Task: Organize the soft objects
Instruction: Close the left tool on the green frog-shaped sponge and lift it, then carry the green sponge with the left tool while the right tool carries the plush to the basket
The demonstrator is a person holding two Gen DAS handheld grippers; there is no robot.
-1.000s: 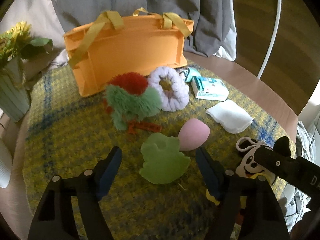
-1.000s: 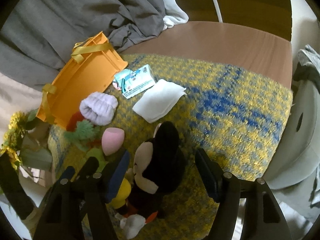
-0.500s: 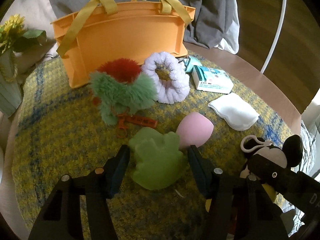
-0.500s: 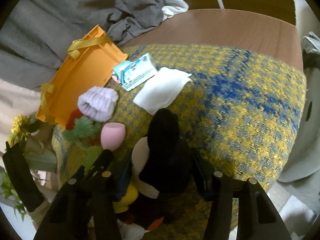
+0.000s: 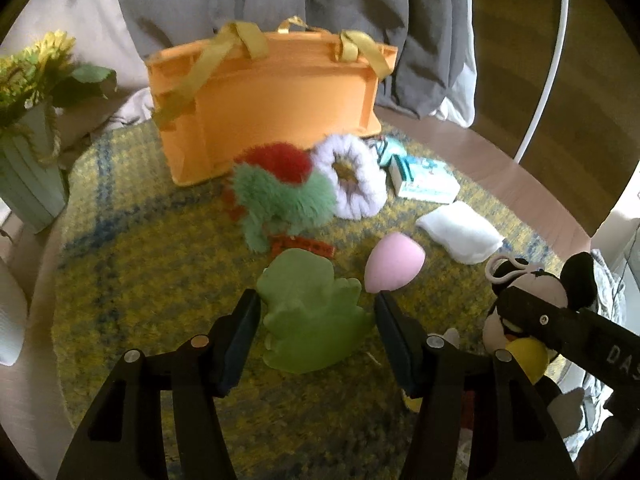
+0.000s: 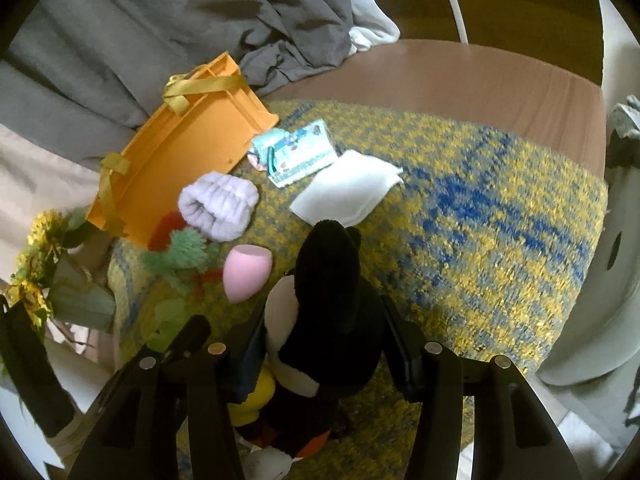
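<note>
So the green frog-shaped sponge lies flat on the yellow-blue cloth; pink egg-shaped sponge sits just right of it, tip toward the camera; behind those, a fuzzy green-and-red plush touching a fluffy lilac scrunchie, both right in front of the upright orange bag; white folded cloth off to the right; black-and-white mouse plush lying face-left at the cloth's near edge.

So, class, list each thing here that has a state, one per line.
left gripper: closed on the green sponge
right gripper: closed on the mouse plush
orange bag: upright, handles up
pink sponge: lying loose
white cloth: folded flat
</note>
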